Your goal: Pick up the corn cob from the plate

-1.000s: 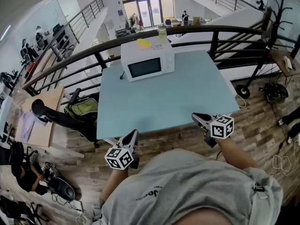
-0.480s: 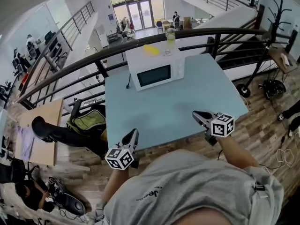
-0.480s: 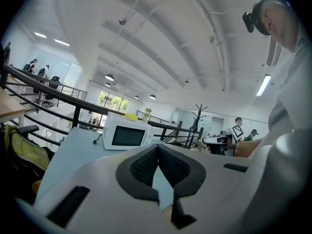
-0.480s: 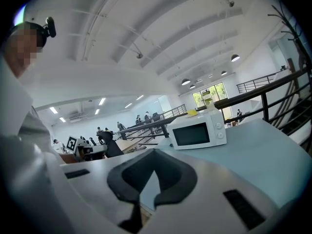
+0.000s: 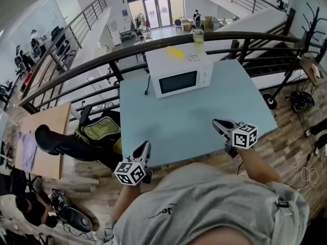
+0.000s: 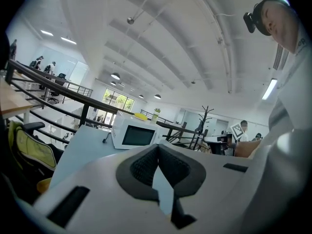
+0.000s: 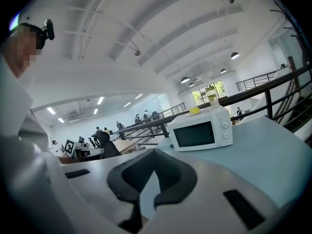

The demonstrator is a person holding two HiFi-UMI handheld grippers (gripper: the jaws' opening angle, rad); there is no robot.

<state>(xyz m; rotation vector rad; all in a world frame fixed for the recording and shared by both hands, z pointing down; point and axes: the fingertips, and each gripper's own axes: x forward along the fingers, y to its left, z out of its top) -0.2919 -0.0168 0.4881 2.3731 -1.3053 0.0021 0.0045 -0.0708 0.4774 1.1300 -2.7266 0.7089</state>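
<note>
Yellow corn cob (image 5: pixel 175 51) lies atop the white microwave (image 5: pixel 179 71).

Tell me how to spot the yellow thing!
Find the pale blue square table by the dark railing. A white box-shaped microwave oven stands at its far edge. The yellow thing lies on top, flat and bright, beside a tall clear bottle.

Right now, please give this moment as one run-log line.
left gripper: shut, empty | right gripper: shut, empty | yellow item: on microwave

Left claw (image 5: pixel 145 146): I read both jaws pressed together, nothing between, aimed forward, slightly down.
Right claw (image 5: pixel 217 123): jaws together too, empty, same tilt.
Forearms (image 5: pixel 254 163): low before my torso, well apart.
</note>
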